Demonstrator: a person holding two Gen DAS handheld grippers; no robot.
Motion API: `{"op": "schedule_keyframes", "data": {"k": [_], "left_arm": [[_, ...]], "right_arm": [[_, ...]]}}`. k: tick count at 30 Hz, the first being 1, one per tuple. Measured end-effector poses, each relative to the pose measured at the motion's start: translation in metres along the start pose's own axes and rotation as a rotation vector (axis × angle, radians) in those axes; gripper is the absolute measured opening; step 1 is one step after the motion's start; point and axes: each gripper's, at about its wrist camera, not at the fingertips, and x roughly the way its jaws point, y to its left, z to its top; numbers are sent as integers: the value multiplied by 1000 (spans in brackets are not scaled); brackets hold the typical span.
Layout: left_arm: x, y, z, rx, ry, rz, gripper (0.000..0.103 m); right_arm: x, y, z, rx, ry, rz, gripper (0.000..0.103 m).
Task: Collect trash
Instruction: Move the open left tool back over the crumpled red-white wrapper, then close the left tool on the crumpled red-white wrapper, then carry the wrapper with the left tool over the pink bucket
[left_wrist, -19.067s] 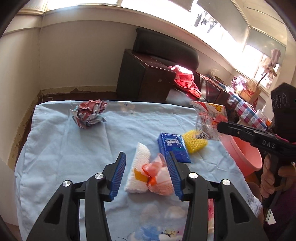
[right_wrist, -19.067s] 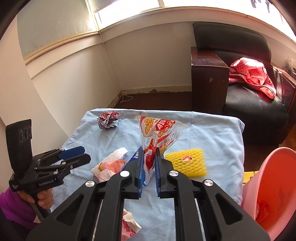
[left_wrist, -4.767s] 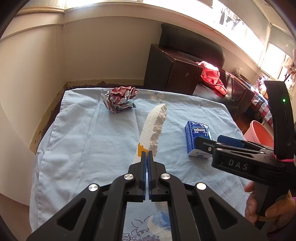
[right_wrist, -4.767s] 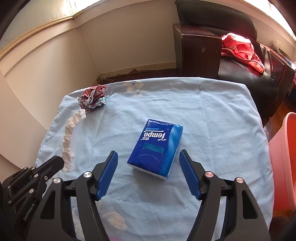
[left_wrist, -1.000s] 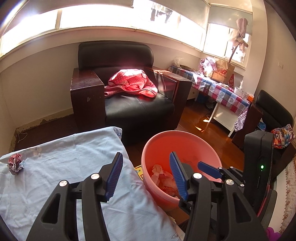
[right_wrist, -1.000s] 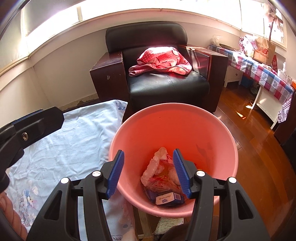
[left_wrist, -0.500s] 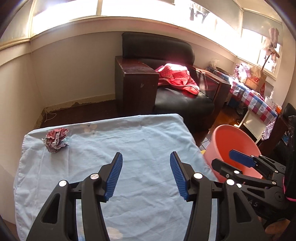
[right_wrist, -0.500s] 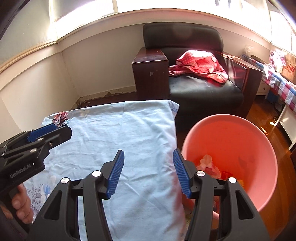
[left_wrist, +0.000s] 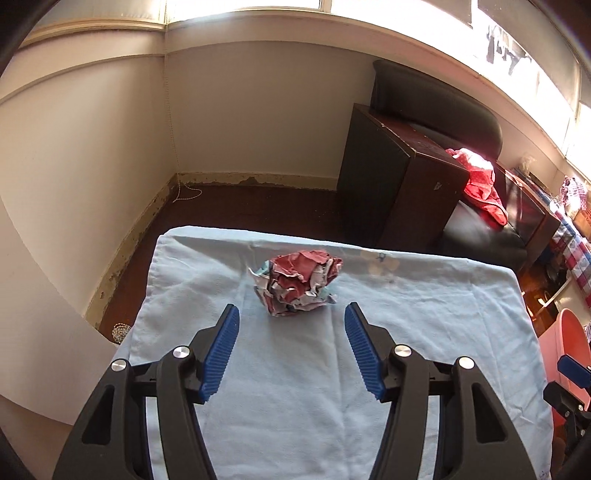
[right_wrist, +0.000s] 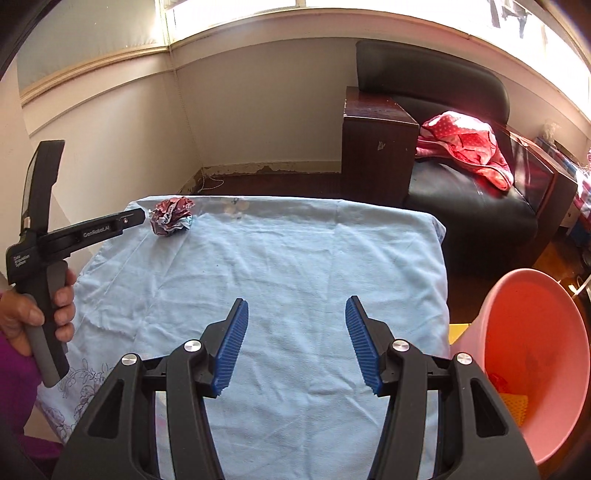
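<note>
Trash was nearly all in the pink bucket (right_wrist: 532, 369); only the crumpled paper ball (left_wrist: 299, 286) remained, at the blue cloth's (left_wrist: 406, 350) far end. I had my left gripper (left_wrist: 291, 350) just widened and empty before it, right gripper (right_wrist: 295, 343) open, empty.

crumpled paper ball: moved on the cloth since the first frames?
No. The crumpled paper ball sits near the light blue cloth's far left corner, beside the faded flower print, as before. Only the cameras shifted.
</note>
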Motion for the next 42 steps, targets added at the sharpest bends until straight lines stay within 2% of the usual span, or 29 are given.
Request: {"op": "schedule_keyframes", "data": {"k": [6,11,15,20,21,24,26,27,28,36,42], "left_arm": [[27,10,12,-9,15,-25,59],[40,-1,21,30,12,-47,62],[61,-13,21,37,56,-61,62],[69,-31,18,76,22,-24,62],[70,-33,17,79,20,-13,58],[70,-38,14,95,3,25,38],[66,-40,13,94,-8,23,32],[63,-41,12,94,-11,23,22],[60,-42,11,95,-9,14,8],[19,-63,-2,103,-31,-84,5],[-15,-58,-14,108,-49,-163,4]], "right_arm": [[12,15,4,-31,20,32,56],[25,16,2,-26,52,32,56],[32,13,-1,-20,71,28,56],[42,7,-3,-10,92,25,56],[43,6,-4,-8,97,25,56],[47,4,-6,-3,106,27,56],[49,3,-7,1,109,30,56],[49,3,-8,3,109,31,56],[49,3,-8,5,109,32,56],[34,-1,-10,15,77,33,55],[23,-8,-14,30,60,34,56]]}}
